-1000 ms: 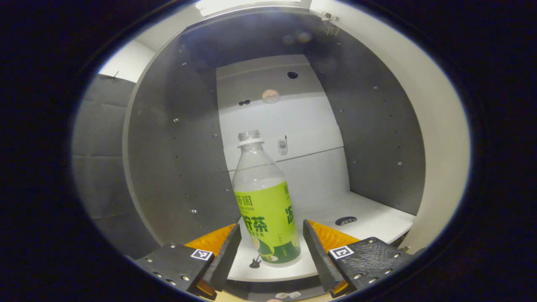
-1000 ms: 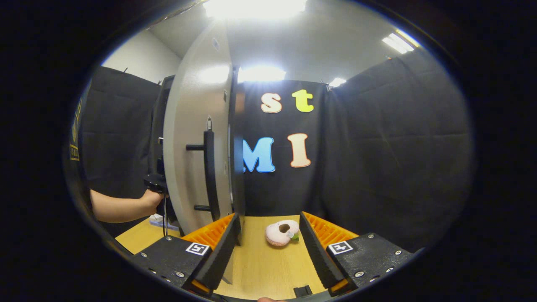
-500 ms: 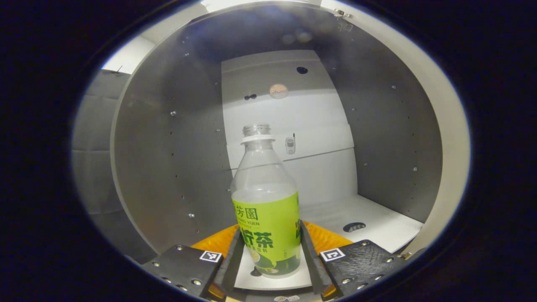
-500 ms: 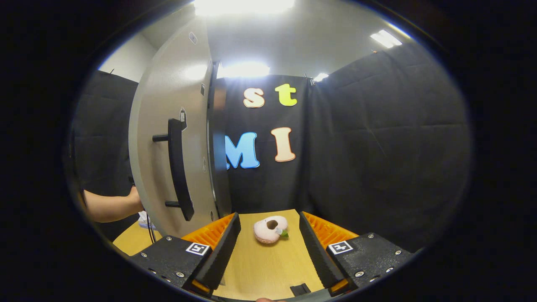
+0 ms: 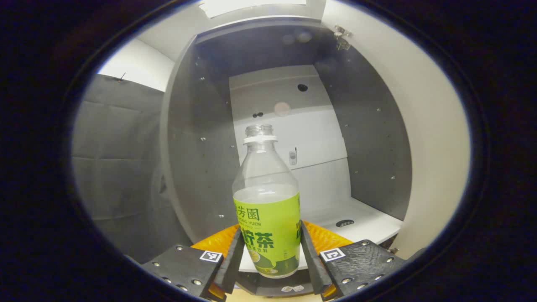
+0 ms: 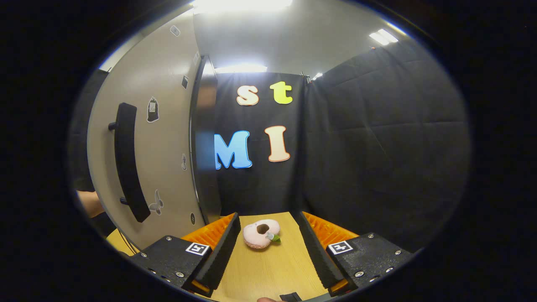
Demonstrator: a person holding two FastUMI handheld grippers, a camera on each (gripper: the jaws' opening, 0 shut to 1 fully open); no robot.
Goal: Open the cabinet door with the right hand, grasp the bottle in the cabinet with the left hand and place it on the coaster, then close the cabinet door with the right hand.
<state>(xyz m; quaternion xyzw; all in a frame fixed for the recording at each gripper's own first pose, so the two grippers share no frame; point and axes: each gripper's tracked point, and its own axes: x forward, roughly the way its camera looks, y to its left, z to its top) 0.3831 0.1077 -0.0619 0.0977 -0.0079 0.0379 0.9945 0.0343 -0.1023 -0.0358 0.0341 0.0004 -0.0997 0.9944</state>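
Observation:
In the left gripper view my left gripper (image 5: 268, 256) is shut on a clear bottle (image 5: 266, 201) with a green label and no cap. The bottle stands upright, held a little off the cabinet's white floor (image 5: 361, 220) at its front edge. The cabinet (image 5: 201, 138) has grey side walls and a white back. In the right gripper view my right gripper (image 6: 268, 247) is open with nothing between its fingers, above the wooden table (image 6: 268, 272). The open cabinet door (image 6: 163, 138) with its dark bar handle (image 6: 126, 163) is to its left.
A pink doughnut-shaped plush (image 6: 261, 234) lies on the table just ahead of the right gripper. Black cloth walls (image 6: 377, 147) close the booth behind and to the right. Part of a person's arm (image 6: 86, 201) shows left of the door.
The left gripper closed on the bottle and has drawn it back toward the cabinet's front edge, lifted slightly. The right gripper view has swung right, so the door and handle sit further left and closer.

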